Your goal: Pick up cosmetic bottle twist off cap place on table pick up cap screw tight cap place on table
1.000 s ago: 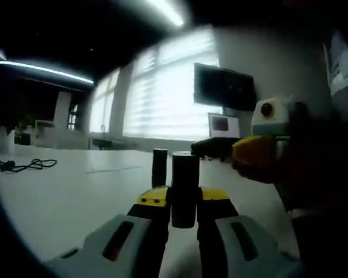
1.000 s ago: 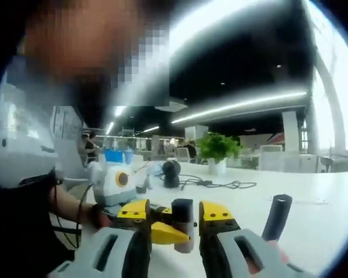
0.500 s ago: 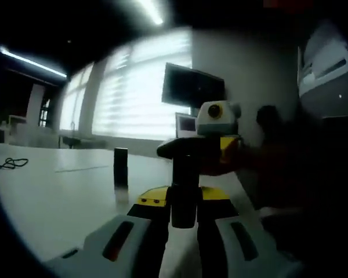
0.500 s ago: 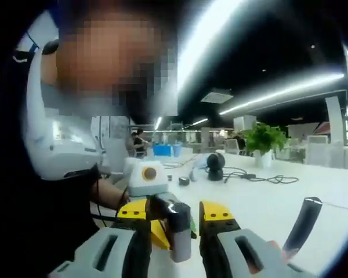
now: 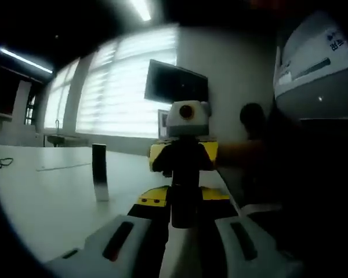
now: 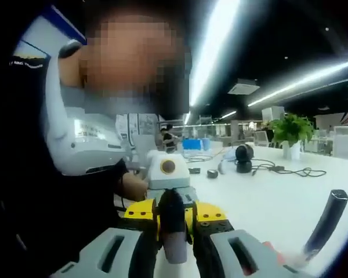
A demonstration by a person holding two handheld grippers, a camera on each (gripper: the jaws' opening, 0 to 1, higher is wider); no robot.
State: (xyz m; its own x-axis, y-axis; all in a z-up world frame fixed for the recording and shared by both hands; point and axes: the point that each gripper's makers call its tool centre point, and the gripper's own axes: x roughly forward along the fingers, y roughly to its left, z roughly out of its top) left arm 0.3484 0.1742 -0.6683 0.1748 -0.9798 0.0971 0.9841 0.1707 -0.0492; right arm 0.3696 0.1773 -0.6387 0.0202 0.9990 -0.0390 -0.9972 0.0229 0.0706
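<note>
A dark cosmetic bottle (image 5: 184,200) stands upright between the jaws of my left gripper (image 5: 184,204), which is shut on it. In the left gripper view my right gripper (image 5: 184,157) faces me head-on, its yellow jaws closed around the bottle's top. In the right gripper view the dark cap end of the bottle (image 6: 173,223) sits between the jaws of my right gripper (image 6: 174,225), with the left gripper (image 6: 168,176) straight behind it. The bottle hangs above the white table (image 5: 46,197).
A second dark tube (image 5: 99,172) stands upright on the table, also seen leaning in the right gripper view (image 6: 328,217). A person in a white and black top (image 6: 75,150) is close behind the grippers. A plant (image 6: 290,130), cables and a small camera lie farther off.
The right gripper has moved in from the side until it faces the left one, and its jaws have closed onto the bottle's top. Both views have swung round.
</note>
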